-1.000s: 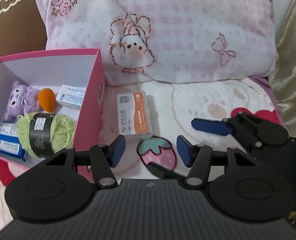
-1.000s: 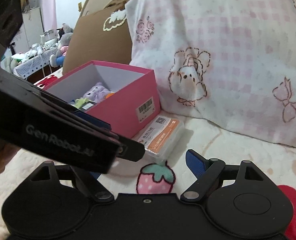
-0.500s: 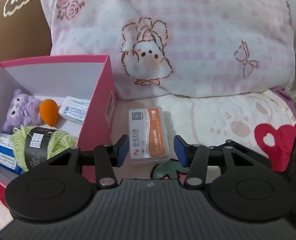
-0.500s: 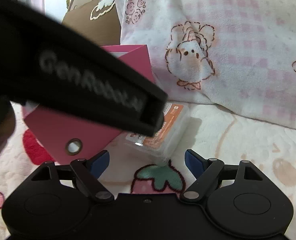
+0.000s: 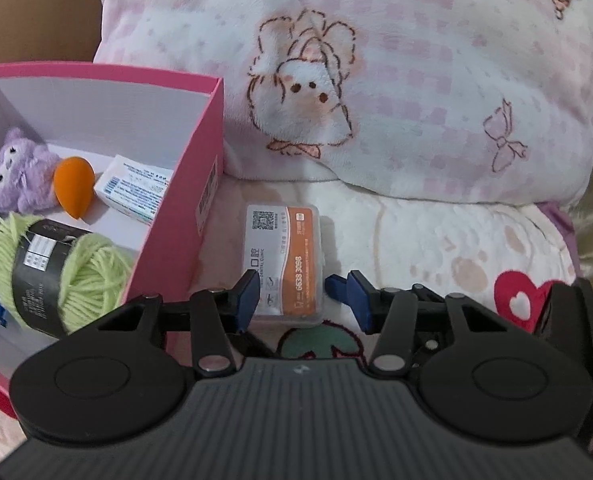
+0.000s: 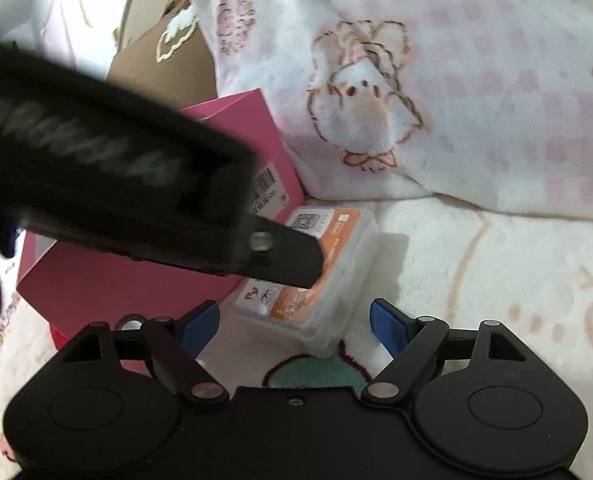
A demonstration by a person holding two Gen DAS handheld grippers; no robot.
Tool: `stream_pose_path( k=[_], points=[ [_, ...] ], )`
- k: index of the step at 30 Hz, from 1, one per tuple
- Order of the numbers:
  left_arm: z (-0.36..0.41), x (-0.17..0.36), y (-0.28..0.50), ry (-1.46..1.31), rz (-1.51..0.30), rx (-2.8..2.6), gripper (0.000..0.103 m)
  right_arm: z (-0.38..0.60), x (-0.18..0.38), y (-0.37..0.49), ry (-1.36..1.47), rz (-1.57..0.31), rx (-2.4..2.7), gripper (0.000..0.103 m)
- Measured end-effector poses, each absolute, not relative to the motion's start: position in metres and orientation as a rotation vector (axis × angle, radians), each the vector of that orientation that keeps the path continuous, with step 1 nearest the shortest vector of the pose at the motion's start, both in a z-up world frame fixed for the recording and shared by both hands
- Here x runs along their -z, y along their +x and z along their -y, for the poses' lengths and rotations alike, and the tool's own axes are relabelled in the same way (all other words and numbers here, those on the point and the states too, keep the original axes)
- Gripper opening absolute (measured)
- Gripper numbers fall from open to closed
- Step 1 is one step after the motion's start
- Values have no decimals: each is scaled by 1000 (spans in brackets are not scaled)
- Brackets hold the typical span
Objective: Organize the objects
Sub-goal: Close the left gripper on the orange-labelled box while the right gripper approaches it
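The little plastic case (image 5: 283,264) with the orange and white label lies flat on the fluffy blanket (image 5: 436,240), just beside the pink box (image 5: 184,216), and a second ago it was far in front of the left gripper (image 5: 302,294), but now its near end sits right between the two blue fingers. The left gripper is wide and not yet squeezing, and the right gripper (image 6: 294,322) is wide and holds nothing, close by the same case. I think the squeeze comes next, then a lift into the box beside the green yarn (image 5: 62,266).
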State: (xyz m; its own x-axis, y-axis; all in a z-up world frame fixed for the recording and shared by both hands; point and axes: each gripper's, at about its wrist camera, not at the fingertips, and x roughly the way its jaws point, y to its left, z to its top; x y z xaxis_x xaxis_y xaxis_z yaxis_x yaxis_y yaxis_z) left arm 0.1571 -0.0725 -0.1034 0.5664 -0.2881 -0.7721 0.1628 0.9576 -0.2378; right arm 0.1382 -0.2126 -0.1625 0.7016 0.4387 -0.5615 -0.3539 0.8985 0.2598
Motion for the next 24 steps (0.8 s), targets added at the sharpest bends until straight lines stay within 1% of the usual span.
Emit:
stream_pose_path(
  k=[4, 9, 14, 18, 20, 24],
  points=[
    [64, 119, 169, -256, -990, 268, 48, 204, 167, 141, 85, -663, -417, 85],
    [63, 126, 169, -290, -983, 270, 48, 204, 165, 139, 62, -660, -397, 75],
    [63, 125, 169, -300, -972, 279, 48, 207, 163, 131, 28, -651, -375, 73],
    [69, 125, 171, -265, -955, 273, 52, 212, 163, 124, 22, -652, -369, 72],
    [72, 126, 173, -261, -960, 267, 56, 215, 163, 121, 25, -658, -368, 72],
    [74, 130, 171, -277, -979, 281, 56, 226, 160, 116, 53, -684, -375, 71]
  ],
)
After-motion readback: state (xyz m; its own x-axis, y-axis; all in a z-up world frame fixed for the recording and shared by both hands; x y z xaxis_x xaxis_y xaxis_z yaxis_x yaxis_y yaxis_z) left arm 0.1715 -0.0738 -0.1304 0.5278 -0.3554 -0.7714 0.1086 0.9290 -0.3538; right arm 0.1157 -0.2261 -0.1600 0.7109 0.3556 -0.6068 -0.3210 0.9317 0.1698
